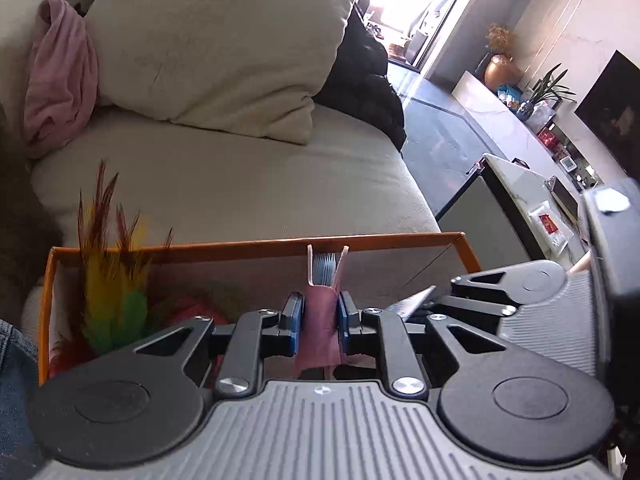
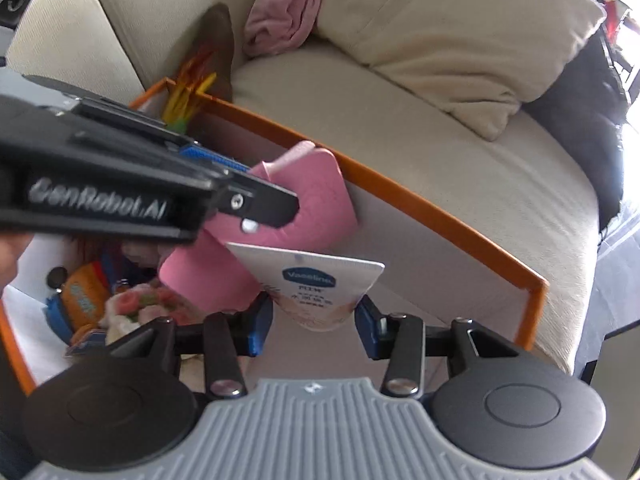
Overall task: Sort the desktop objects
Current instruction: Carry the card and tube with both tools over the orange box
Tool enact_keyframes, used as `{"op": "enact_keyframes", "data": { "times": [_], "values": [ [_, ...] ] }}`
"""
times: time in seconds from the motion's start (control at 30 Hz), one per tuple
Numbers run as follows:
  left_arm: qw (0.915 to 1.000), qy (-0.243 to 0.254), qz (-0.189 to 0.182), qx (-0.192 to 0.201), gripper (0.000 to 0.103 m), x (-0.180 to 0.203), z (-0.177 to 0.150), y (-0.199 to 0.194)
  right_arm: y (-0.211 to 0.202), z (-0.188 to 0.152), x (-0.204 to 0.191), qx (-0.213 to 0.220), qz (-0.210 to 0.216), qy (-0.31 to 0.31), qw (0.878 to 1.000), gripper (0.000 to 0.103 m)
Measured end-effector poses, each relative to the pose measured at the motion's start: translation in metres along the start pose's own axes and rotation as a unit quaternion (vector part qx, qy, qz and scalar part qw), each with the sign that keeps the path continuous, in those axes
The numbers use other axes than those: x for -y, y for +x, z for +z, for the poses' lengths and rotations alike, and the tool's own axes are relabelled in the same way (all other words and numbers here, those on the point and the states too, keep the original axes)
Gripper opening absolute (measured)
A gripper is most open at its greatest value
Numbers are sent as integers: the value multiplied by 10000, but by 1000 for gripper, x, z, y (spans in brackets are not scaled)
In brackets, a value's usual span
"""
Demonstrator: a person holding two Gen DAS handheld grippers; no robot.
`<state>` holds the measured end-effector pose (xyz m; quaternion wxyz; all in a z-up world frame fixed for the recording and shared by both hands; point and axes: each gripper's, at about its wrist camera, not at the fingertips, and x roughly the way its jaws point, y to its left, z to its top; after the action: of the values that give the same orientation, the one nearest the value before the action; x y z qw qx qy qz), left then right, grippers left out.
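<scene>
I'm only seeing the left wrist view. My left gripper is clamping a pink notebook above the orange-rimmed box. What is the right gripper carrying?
Observer: The right gripper is shut on a white squeeze tube with a blue Vaseline logo, its flat crimped end pointing away.
Operator: What lies in the box besides the colourful feather toy?
Observer: On the floor of the orange-rimmed cardboard box are an orange snack packet and a pink-and-green floral bundle.
Operator: How close are my two loads?
Observer: In the right wrist view the pink notebook overlaps the tube's top-left corner. I cannot tell whether they touch.
</scene>
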<state>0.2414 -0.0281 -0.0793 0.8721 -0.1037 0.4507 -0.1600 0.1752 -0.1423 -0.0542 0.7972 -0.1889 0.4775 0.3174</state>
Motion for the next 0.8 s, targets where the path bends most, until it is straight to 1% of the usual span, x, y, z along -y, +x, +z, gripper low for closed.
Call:
{"op": "enact_keyframes", "data": {
  "times": [0.1,0.2,0.3,0.37,0.5,0.57,0.63,0.7,0.8],
  "values": [
    [10000,-4,-42,28,21,-3,-1,-4,12,4,0,-190,21,-164,9997,48],
    [9999,-20,-68,75,21,-5,-3,-11,16,8,5,-196,18,-160,9997,49],
    [9999,23,-41,100,20,-3,-6,-16,17,11,12,-166,66,6,9998,49],
    [9999,89,4,80,20,-1,-8,-22,16,11,11,-170,60,49,9998,49],
    [9999,141,64,66,20,2,-12,-33,9,7,6,-179,-64,66,9998,54],
    [9997,236,83,68,20,4,-15,-40,4,5,6,-185,-94,113,9997,54],
    [9994,329,117,8,21,6,-20,-45,-4,2,5,-182,-140,177,9996,54],
    [9991,383,144,-68,21,5,-23,-51,-10,-1,3,-246,-88,243,9994,54],
    [9984,298,171,-447,22,5,-21,-52,-15,-7,-4,-344,40,193,9992,53]
  ]
}}
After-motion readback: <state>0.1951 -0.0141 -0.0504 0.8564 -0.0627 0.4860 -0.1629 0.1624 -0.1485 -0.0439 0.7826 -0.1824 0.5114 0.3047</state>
